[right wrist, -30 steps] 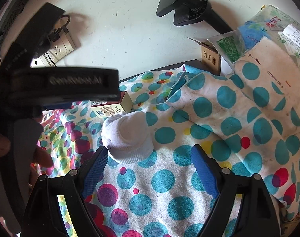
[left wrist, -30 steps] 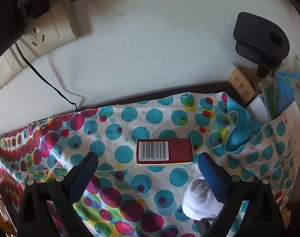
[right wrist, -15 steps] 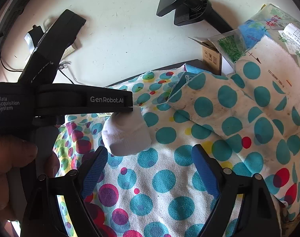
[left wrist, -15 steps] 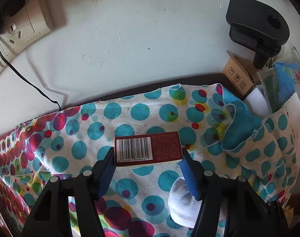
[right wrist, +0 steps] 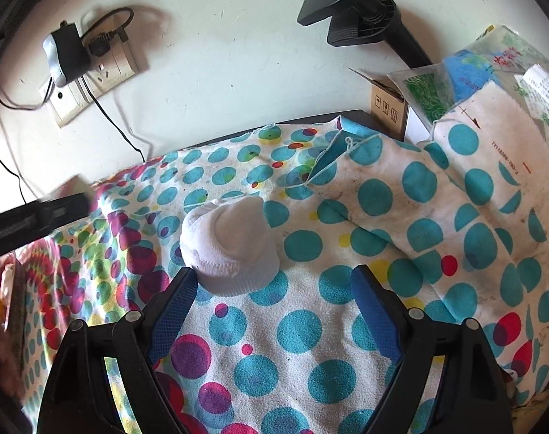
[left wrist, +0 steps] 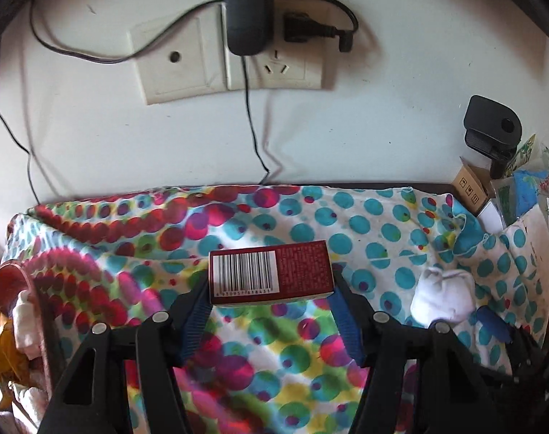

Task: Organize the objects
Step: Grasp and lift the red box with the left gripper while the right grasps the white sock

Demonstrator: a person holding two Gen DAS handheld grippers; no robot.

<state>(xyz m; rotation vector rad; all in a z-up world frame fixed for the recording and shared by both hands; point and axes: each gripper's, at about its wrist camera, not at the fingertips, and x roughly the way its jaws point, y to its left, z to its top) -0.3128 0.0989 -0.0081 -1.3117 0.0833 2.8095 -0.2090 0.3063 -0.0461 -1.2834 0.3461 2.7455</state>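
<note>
Gripping the red box [left wrist: 270,276] by its ends, the left claw [left wrist: 269,305] is holding it left of the sock [right wrist: 231,244]; the right claw [right wrist: 272,305] is hovering apart, just below the sock.

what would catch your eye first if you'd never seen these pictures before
The bright polka-dot cloth fills the lower half of both views. In the left wrist view the left gripper holds a dark red box with a big barcode, one blue finger pressed on each end. A white rolled sock lies on the cloth just ahead of the open right gripper, and a wall socket with black plugs sits above.
</note>
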